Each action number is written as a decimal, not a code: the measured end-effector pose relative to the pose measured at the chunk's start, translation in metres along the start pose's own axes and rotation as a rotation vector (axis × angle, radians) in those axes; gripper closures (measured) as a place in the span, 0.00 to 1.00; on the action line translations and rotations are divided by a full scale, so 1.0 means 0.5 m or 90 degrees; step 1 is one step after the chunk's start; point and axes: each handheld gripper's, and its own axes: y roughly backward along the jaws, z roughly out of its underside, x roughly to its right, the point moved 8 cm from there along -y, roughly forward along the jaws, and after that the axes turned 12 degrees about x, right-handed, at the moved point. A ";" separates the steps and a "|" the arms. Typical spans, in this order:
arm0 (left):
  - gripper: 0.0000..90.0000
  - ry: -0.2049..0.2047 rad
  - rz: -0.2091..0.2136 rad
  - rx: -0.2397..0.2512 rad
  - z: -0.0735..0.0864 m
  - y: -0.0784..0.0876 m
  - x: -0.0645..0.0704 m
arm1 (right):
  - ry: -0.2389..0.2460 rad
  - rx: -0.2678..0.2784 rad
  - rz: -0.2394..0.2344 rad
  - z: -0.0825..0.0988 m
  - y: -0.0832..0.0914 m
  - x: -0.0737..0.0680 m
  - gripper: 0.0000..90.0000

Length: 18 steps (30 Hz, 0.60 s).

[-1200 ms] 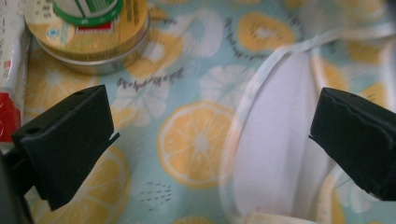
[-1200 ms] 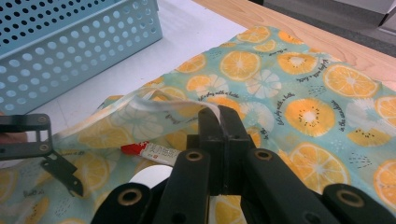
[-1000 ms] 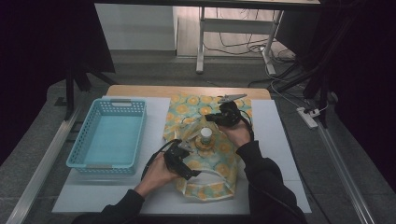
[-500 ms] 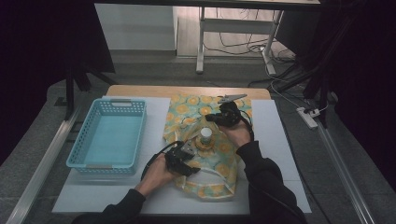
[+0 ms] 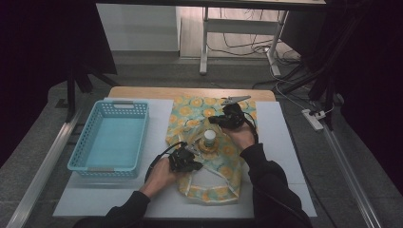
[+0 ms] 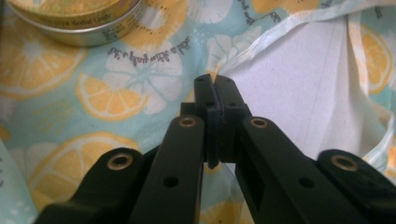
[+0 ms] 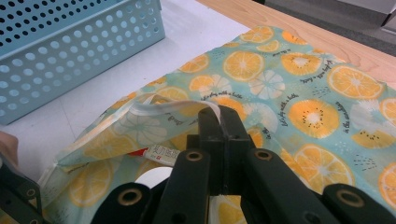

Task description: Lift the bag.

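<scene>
The left hand-held gripper [image 6: 215, 88] has just clenched on the hem of the citrus-print cloth [image 5: 190, 112], at about seven o'clock from the tin [image 5: 209, 141] that sits mid-cloth, and the right hand-held gripper [image 7: 219, 116] pinches a folded edge at one o'clock. Both bites look thin, so a brisk pull could slip the hem free. An uneven lift might tip the tin towards the blue basket [image 5: 110, 138] on the table [image 5: 285, 142].
</scene>
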 end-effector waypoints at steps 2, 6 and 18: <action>1.00 0.005 -0.005 -0.003 -0.002 0.001 0.001 | 0.001 0.000 0.000 0.000 0.000 0.001 1.00; 1.00 0.014 -0.005 0.004 -0.005 0.004 0.002 | 0.000 0.000 -0.001 -0.001 0.001 0.001 1.00; 1.00 0.065 0.027 0.078 -0.054 0.061 0.004 | 0.006 0.012 -0.002 -0.025 0.019 -0.004 1.00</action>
